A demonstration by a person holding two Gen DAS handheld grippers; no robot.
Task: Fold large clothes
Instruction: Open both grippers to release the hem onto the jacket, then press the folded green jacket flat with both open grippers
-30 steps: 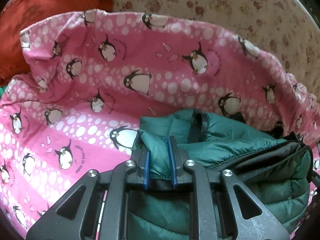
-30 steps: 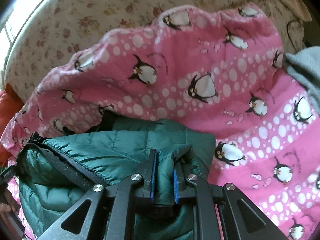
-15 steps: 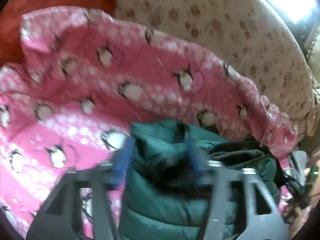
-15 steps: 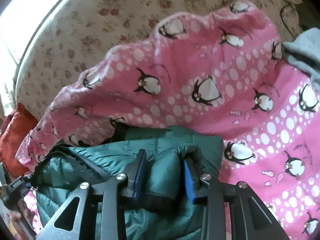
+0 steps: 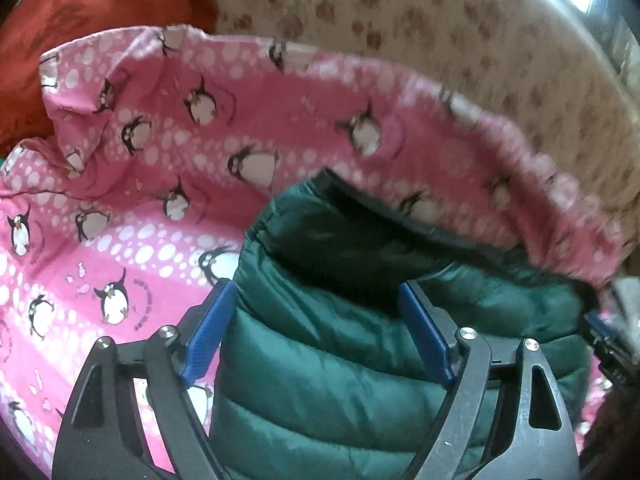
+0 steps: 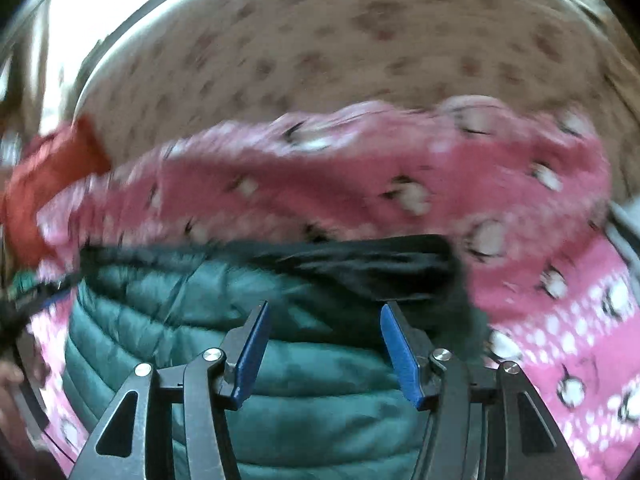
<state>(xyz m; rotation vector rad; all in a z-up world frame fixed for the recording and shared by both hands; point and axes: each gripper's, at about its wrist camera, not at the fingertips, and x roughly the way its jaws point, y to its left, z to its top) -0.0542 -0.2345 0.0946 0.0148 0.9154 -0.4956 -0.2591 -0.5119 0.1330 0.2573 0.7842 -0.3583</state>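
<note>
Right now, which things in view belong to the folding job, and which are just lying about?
Job:
green puffer jacket
left gripper, jaws opening above jacket
right gripper, jaws opening above jacket

Lying about:
pink penguin blanket
red cushion
floral sofa back

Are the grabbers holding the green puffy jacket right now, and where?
No. Both the left gripper and the right gripper are opening, fingers clear of the green jacket lying beneath them.

Left claw (image 5: 316,332), right claw (image 6: 322,346): black skeletal frames, silver screws, blue finger pads (image 5: 208,332).
</note>
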